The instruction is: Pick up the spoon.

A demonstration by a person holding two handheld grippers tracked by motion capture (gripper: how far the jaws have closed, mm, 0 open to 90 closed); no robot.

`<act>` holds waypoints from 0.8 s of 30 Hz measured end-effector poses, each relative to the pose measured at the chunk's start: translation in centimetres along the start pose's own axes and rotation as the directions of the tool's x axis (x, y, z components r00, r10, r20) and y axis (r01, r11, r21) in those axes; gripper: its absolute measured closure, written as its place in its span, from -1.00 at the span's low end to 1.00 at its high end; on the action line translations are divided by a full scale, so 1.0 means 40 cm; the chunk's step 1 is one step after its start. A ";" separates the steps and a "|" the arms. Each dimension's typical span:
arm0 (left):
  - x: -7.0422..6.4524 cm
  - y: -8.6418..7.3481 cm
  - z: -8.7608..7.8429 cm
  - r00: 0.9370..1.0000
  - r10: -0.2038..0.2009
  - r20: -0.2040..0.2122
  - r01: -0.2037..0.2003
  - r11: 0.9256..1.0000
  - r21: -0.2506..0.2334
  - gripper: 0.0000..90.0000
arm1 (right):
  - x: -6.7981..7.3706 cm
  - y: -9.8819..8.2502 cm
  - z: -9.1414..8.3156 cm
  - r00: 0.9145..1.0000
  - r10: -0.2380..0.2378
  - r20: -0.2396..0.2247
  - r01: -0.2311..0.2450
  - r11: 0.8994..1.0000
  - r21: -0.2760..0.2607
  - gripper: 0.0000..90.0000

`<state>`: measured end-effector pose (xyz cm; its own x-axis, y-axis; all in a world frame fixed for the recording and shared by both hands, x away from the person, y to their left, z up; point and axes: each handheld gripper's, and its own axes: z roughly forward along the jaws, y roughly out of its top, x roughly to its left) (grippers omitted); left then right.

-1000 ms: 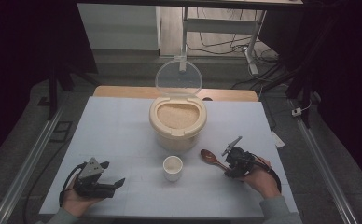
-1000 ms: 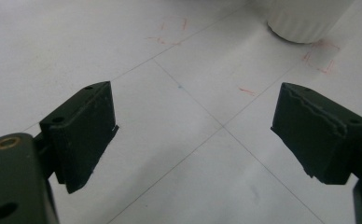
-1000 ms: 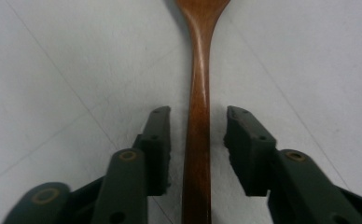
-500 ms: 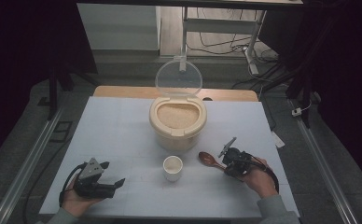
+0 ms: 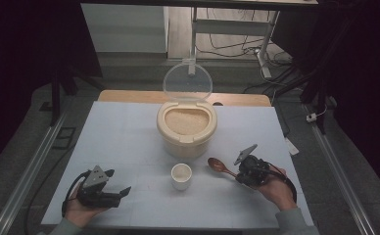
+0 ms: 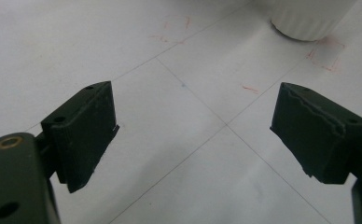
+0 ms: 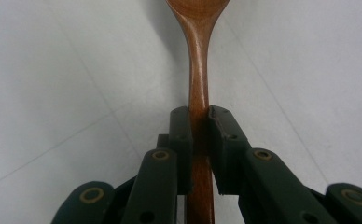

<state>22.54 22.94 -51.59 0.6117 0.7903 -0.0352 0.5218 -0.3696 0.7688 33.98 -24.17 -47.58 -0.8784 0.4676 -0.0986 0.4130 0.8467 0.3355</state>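
I am clenching my right gripper (image 7: 198, 122) on the handle of a brown wooden spoon (image 5: 219, 167), its jaws having just been closing around that handle, the bowl lying low over the white table (image 5: 129, 132) toward its near right corner. My left gripper (image 6: 193, 126) is resting near the near left corner, jaws spread wide and grasping nothing. As I judge it, the pickup is done; scooping from the cream round plastic rice container (image 5: 186, 128), standing mid-table with its clear hinged lid (image 5: 187, 82) raised, and filling the small white cup (image 5: 181, 176) just in front of it are still waiting. The table is showing faint ruled lines and reddish marks; behind it a dim room is holding metal frames and trailing cables.
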 end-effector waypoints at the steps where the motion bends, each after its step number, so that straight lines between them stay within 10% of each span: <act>1: 0.000 0.000 0.000 1.000 0.000 -0.001 0.000 1.000 0.000 -0.69 | 0.005 -0.001 -0.010 1.000 -0.002 0.001 0.002 1.000 -0.009 0.77; 12: -0.001 0.000 0.002 1.000 0.000 0.002 0.000 1.000 0.008 -0.69 | 0.066 -0.003 -0.108 0.995 -0.096 -0.011 0.092 0.978 -0.188 0.77; 24: 0.000 0.001 -0.001 1.000 -0.002 0.003 0.002 1.000 0.001 -0.69 | 0.108 0.078 -0.135 0.984 -0.177 -0.032 0.164 0.955 -0.245 0.77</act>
<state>22.54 22.96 -51.53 0.6124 0.7896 -0.0392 0.5240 -0.3683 0.7680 30.18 -20.87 -41.89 -0.9449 0.3018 -0.1269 0.1913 0.8234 0.5343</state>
